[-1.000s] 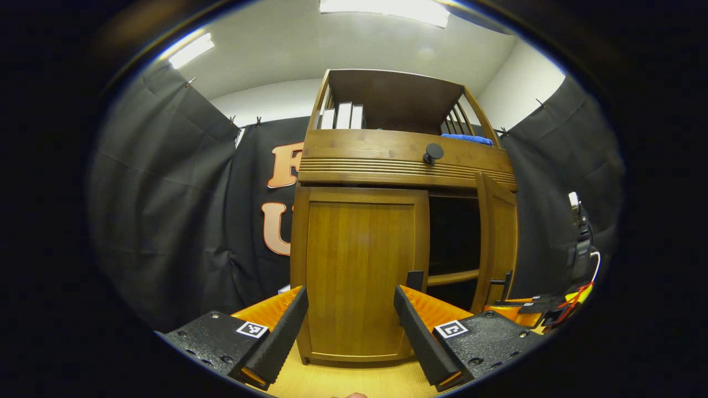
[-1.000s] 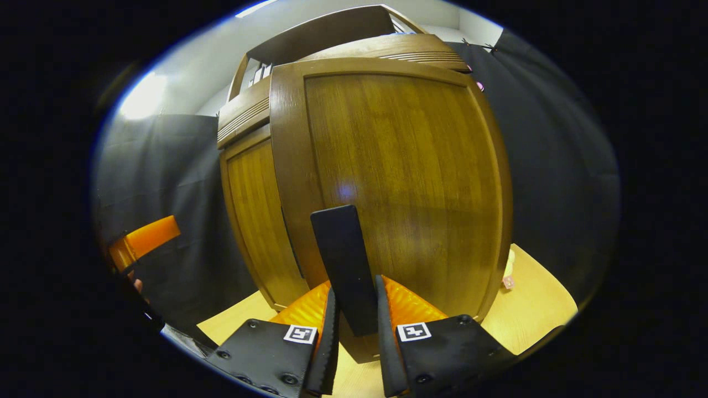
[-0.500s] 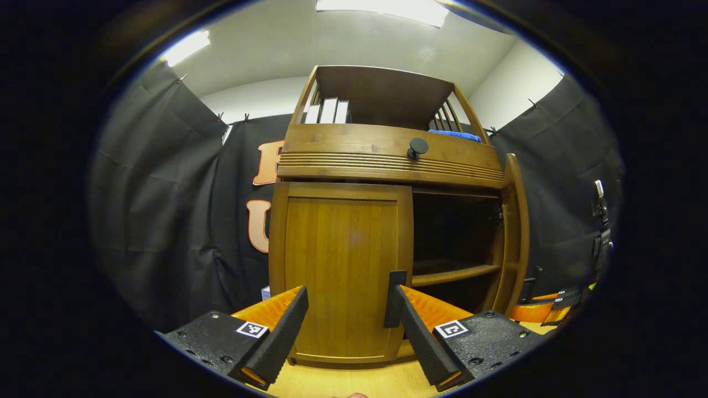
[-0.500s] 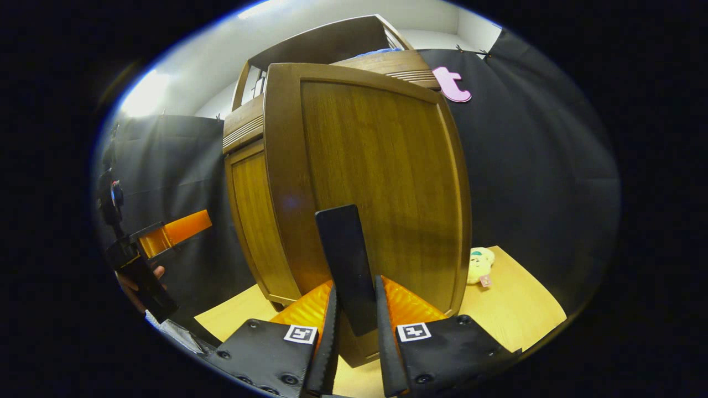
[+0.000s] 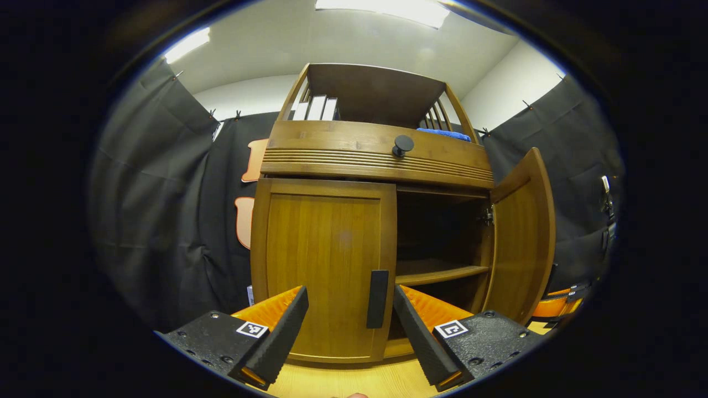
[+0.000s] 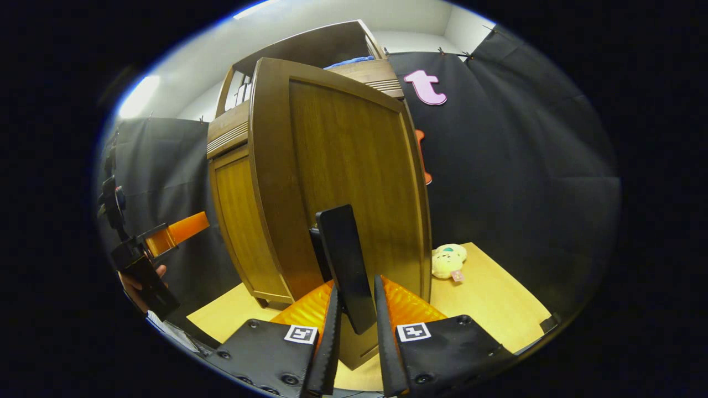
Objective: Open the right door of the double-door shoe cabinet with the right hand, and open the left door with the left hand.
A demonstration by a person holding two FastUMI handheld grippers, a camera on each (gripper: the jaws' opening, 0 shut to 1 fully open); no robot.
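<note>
The wooden shoe cabinet [image 5: 376,157] stands straight ahead in the left gripper view. Its left door [image 5: 321,260] is closed, with a black vertical handle [image 5: 378,298] at its inner edge. My left gripper [image 5: 348,331] is open a short way in front of that handle, touching nothing. The right door [image 5: 522,237] is swung wide, baring dark inner shelves [image 5: 440,273]. In the right gripper view, my right gripper [image 6: 357,326] is shut on the right door's black handle [image 6: 344,260], and the door panel [image 6: 354,177] rises just behind it.
The cabinet rests on a light wooden surface [image 6: 498,309]. A small plush toy [image 6: 448,261] lies there to the right of the open door. A drawer with a black knob [image 5: 402,145] sits above the doors; books [image 5: 315,108] and a blue cloth [image 5: 442,134] lie on top.
The right door has swung much farther open, pulled by my right gripper. My left gripper has shifted so the left door's handle now lines up between its fingers.
</note>
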